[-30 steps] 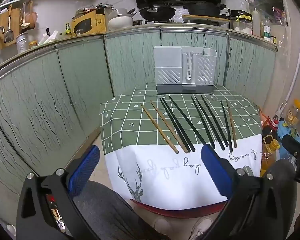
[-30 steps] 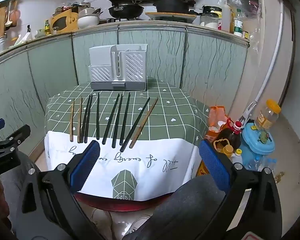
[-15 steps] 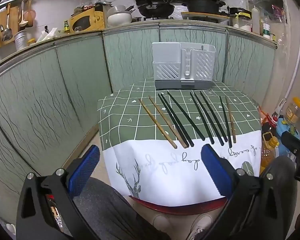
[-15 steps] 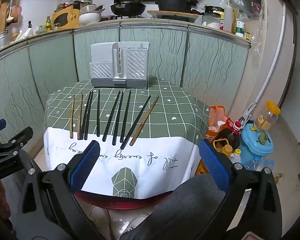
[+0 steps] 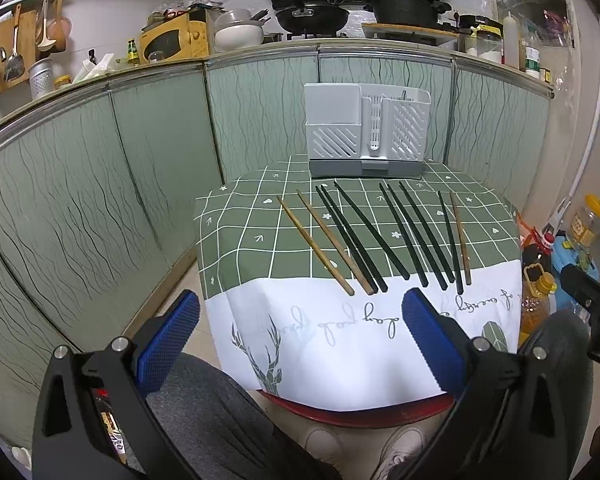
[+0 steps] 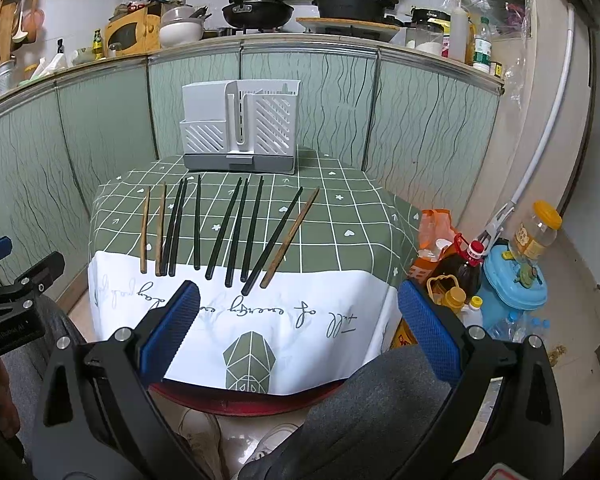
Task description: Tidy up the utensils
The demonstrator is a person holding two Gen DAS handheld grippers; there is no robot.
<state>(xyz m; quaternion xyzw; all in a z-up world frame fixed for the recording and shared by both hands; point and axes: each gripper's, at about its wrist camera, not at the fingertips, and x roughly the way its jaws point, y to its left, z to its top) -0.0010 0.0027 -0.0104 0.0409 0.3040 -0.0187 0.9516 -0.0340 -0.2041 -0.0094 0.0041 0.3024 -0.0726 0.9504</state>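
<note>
Several chopsticks lie side by side on a small table with a green checked cloth (image 5: 236, 240): black ones (image 5: 370, 232) in the middle, wooden ones (image 5: 314, 244) at the left and one wooden (image 5: 460, 236) at the far right. They also show in the right wrist view (image 6: 230, 228). A white slotted utensil holder (image 5: 366, 128) (image 6: 240, 124) stands at the table's far edge. My left gripper (image 5: 300, 336) is open and empty, short of the table's near edge. My right gripper (image 6: 296, 328) is open and empty, also short of the near edge.
Green cabinet fronts (image 5: 100, 184) curve behind and left of the table. Oil bottles (image 6: 460, 272), a blue container (image 6: 516, 280) and a jar (image 6: 538, 232) stand on the floor at the right. The person's grey-trousered knees (image 5: 220, 412) are under the grippers.
Both grippers have drifted slightly forward and upward toward the table; the chopsticks and holder sit a little lower and larger in view. Both stay open and empty.
</note>
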